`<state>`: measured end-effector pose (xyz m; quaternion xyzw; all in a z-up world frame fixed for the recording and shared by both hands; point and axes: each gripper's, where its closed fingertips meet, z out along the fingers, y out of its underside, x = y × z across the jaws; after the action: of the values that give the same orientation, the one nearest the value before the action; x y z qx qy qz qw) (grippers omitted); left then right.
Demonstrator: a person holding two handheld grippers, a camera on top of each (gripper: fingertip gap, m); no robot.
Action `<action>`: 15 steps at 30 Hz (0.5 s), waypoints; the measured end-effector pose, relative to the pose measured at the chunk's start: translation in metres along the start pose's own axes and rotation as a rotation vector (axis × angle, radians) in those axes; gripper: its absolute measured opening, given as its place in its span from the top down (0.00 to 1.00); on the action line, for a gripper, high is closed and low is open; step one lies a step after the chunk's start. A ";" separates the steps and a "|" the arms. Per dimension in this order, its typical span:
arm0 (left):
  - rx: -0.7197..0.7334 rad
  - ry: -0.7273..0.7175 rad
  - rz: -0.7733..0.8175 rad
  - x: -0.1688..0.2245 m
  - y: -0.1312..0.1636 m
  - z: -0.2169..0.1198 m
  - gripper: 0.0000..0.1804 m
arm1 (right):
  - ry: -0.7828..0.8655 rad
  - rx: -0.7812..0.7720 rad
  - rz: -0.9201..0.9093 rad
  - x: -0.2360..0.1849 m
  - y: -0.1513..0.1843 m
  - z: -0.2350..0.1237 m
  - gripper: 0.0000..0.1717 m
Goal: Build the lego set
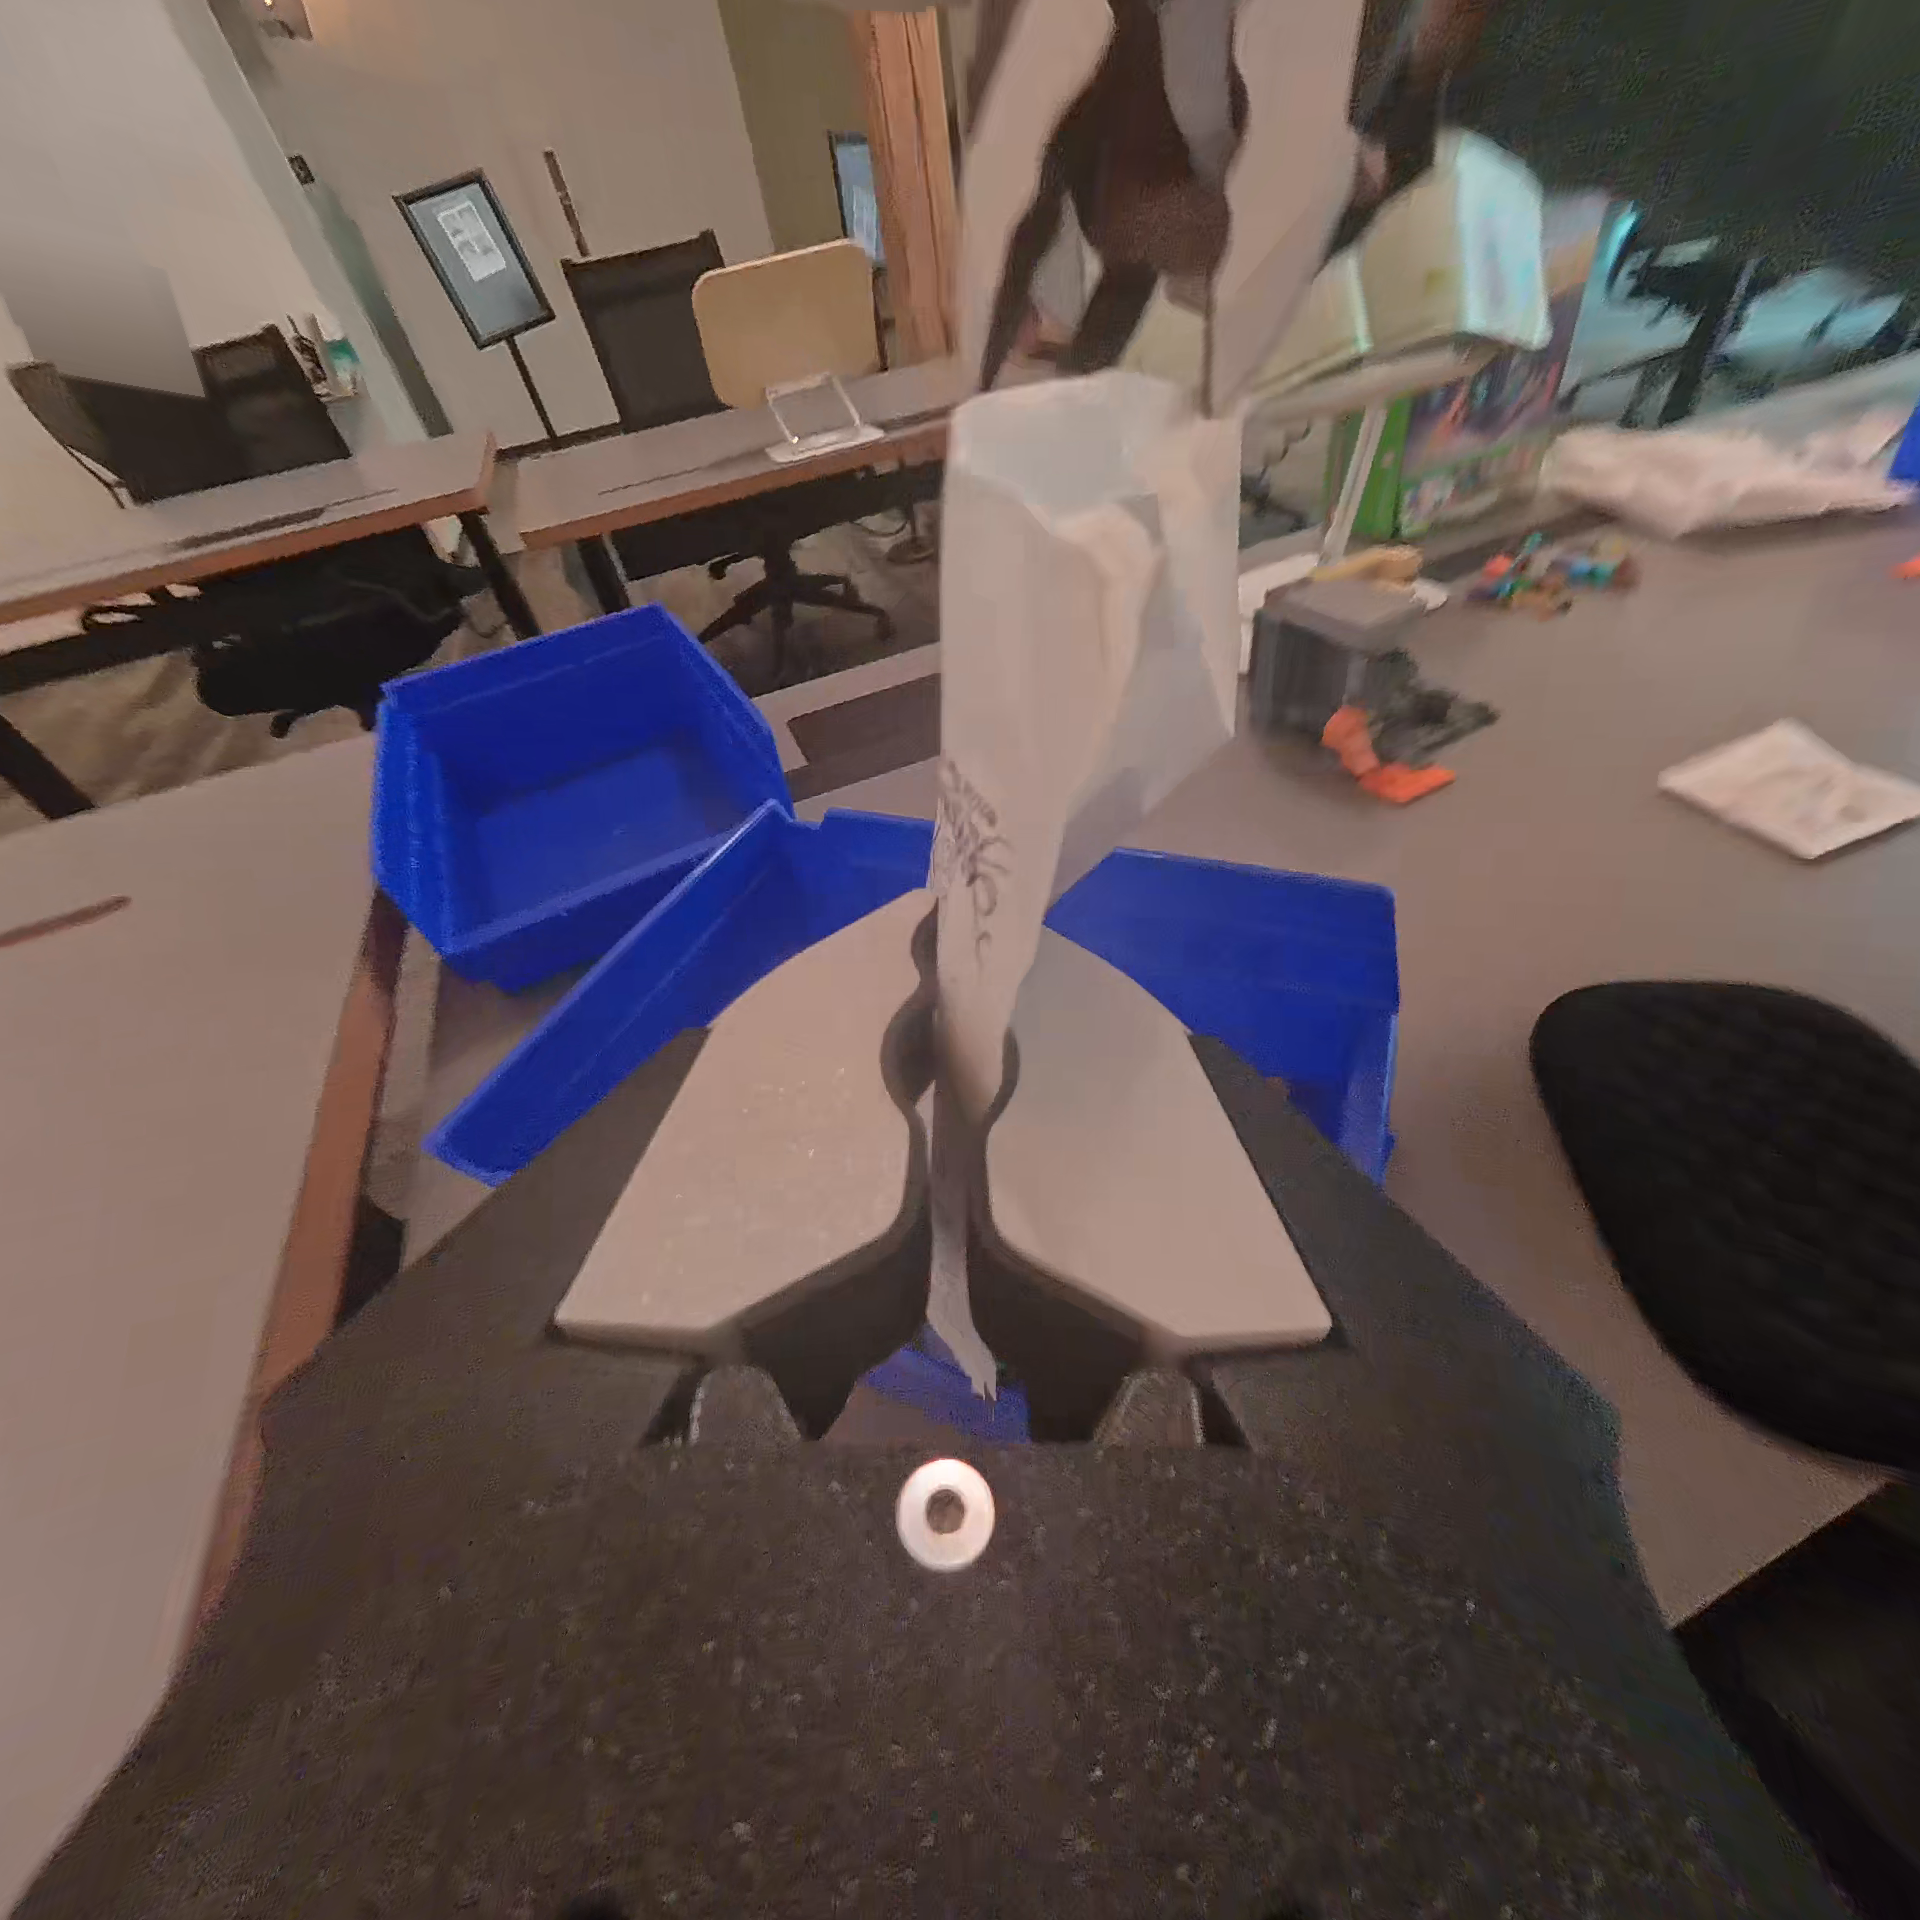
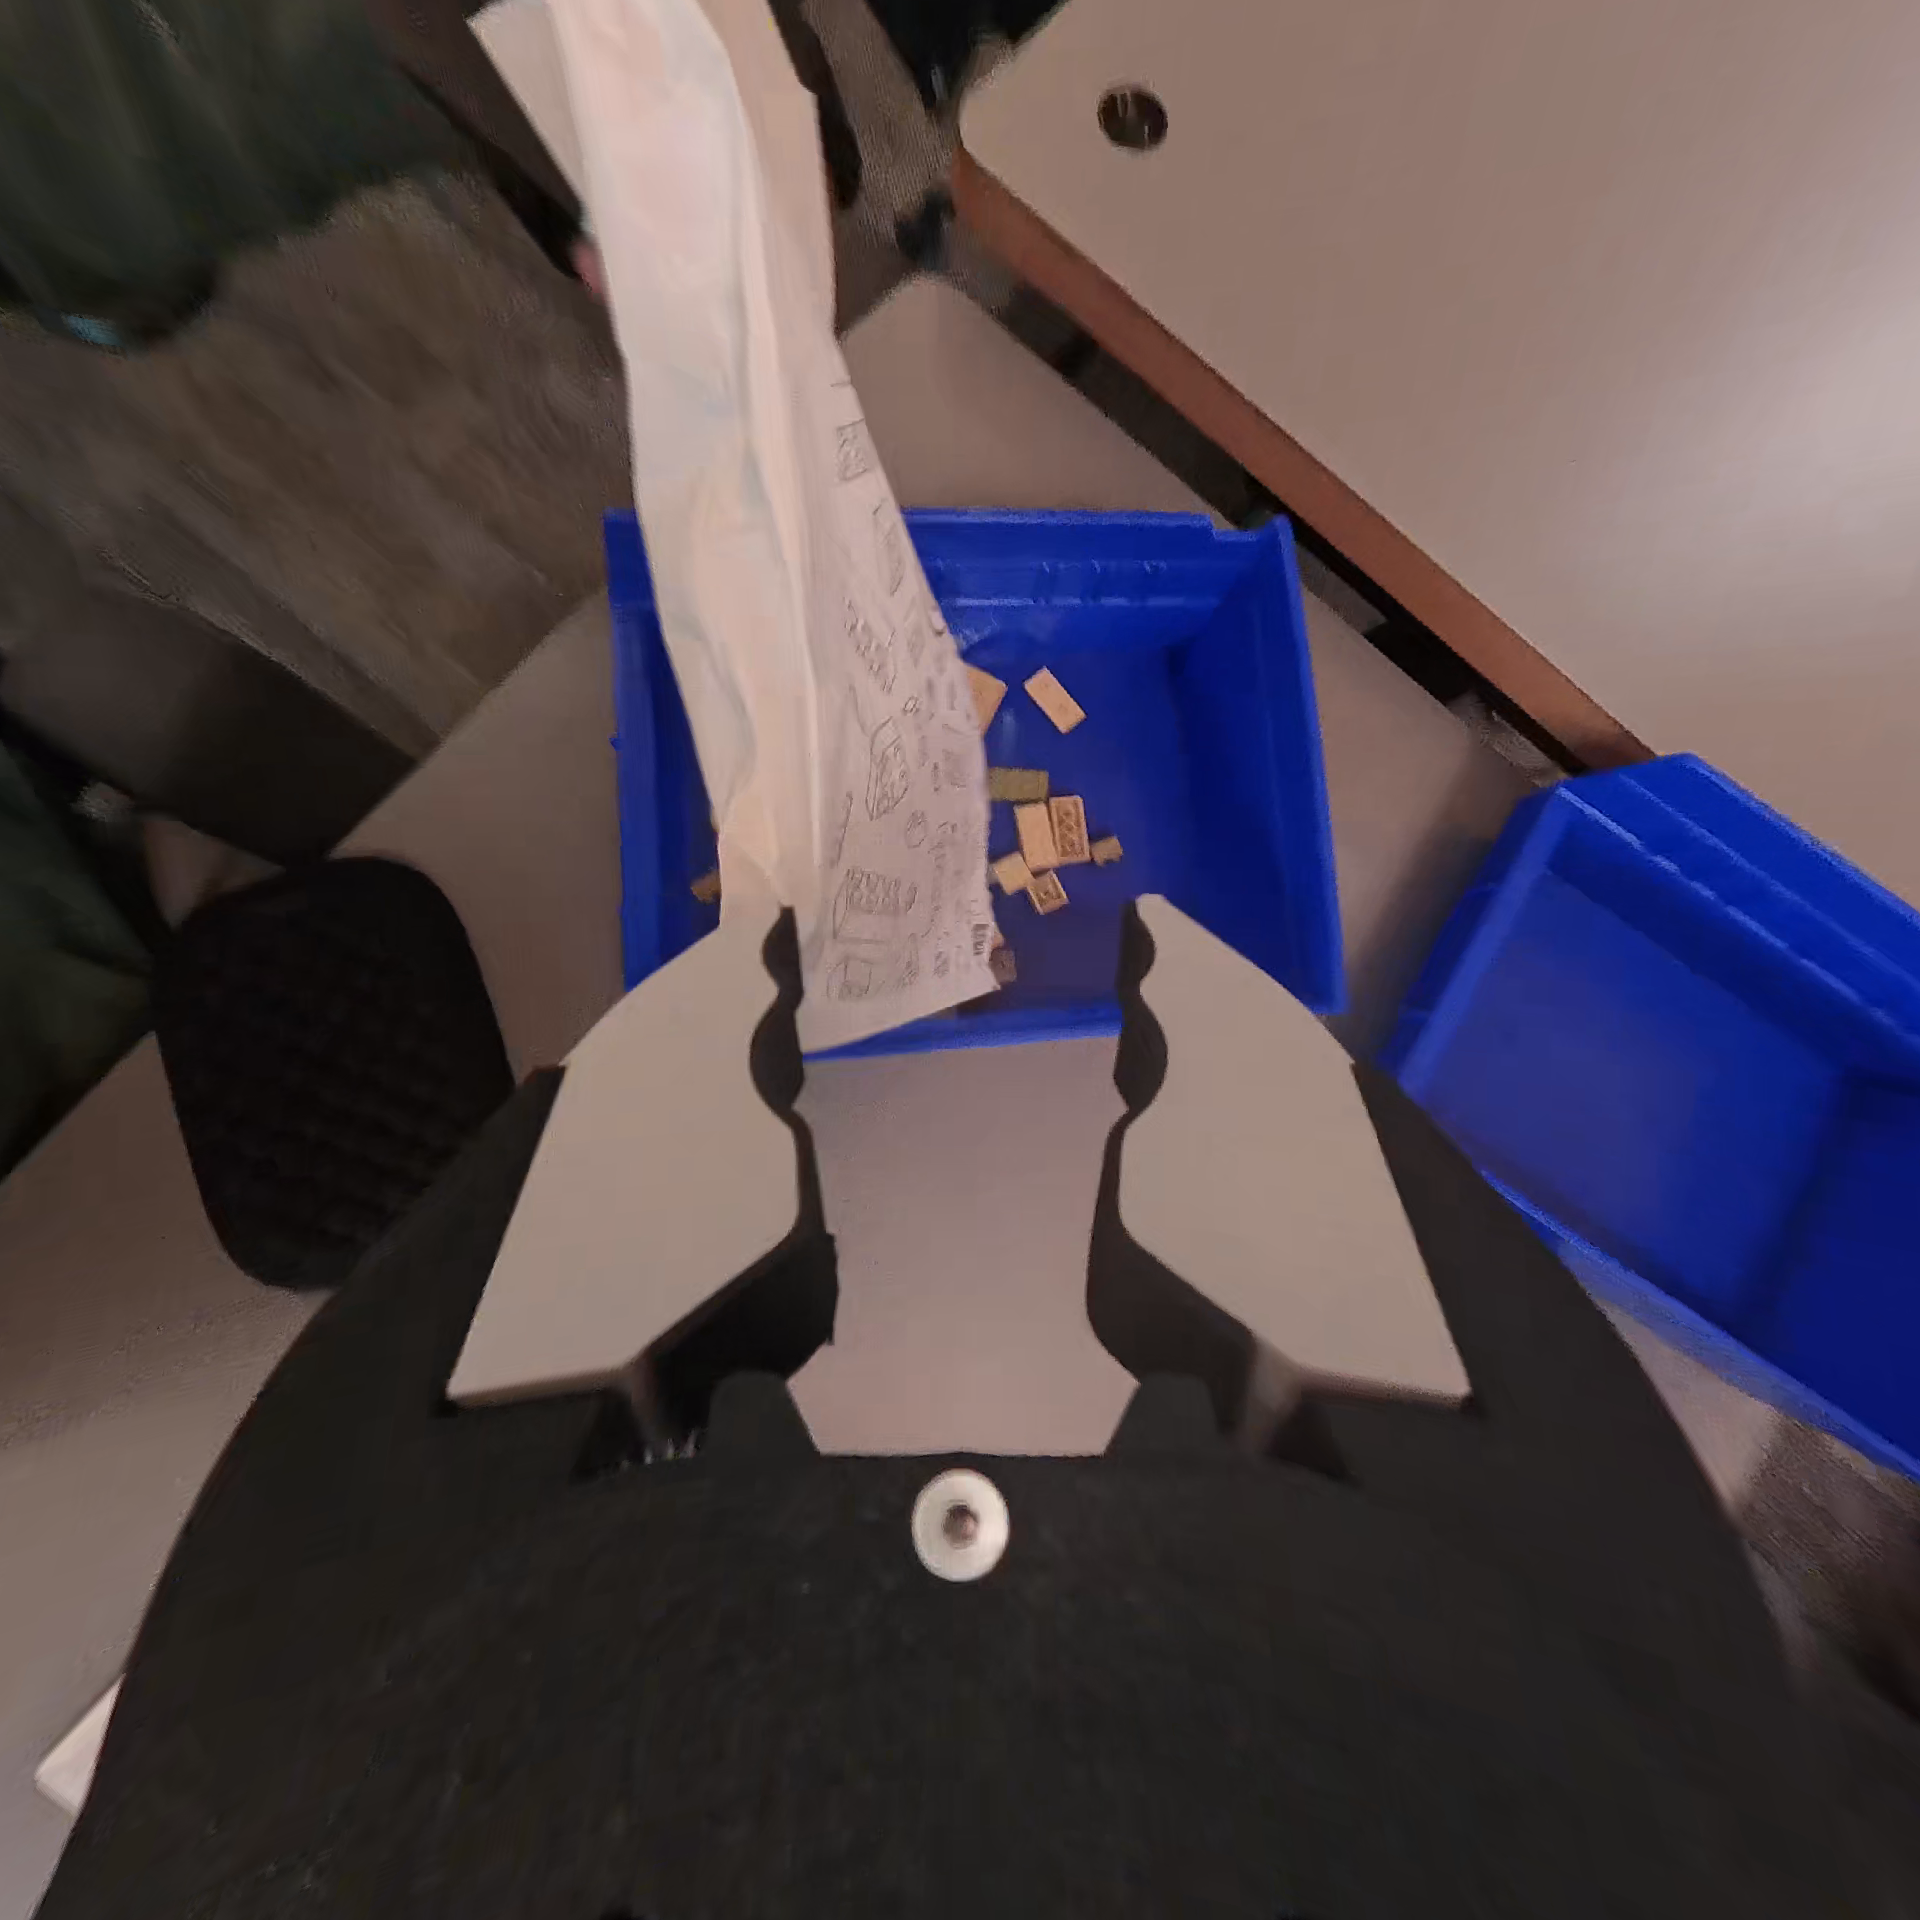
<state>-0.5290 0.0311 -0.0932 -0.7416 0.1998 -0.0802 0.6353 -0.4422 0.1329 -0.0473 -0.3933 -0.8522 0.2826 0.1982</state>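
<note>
Paper bag (image 1: 1081, 582) hangs upside down over the blue bin (image 2: 1257, 665), so small tan bricks (image 2: 1049, 831) lie inside. Left tongs (image 1: 951, 1039) pinch the bag's end tight. Right tongs (image 2: 961, 977) are spread wide, holding nothing.

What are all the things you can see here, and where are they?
White printed paper bag: one, hanging over the nearer bin, clamped at its lower end.
Blue plastic bins: two, on the grey table; the second bin is empty.
Small tan toy bricks: several, loose in the first bin.
Black mesh chair back: one, beside the table.
White leaflet: one, flat on the table.
Left gripper: closed on the bag.
Right gripper: fingers apart, holding nothing, bag edge beside one finger.
</note>
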 end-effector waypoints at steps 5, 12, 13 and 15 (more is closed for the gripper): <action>0.025 0.021 -0.109 -0.012 0.013 0.003 1.00 | -0.079 0.327 0.059 -0.009 0.018 0.005 0.62; 0.014 0.054 -0.166 -0.020 0.015 0.009 1.00 | -0.059 0.497 0.023 -0.020 0.017 0.020 0.62; 0.020 0.073 -0.171 -0.017 0.012 0.011 1.00 | -0.019 0.492 0.025 -0.015 0.017 0.024 0.64; 0.009 0.086 -0.173 -0.014 0.011 0.016 1.00 | 0.046 0.458 0.001 -0.008 0.017 0.035 0.84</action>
<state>-0.5375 0.0502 -0.1048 -0.7492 0.1618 -0.1673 0.6202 -0.4476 0.1245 -0.0864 -0.3450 -0.7607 0.4598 0.3016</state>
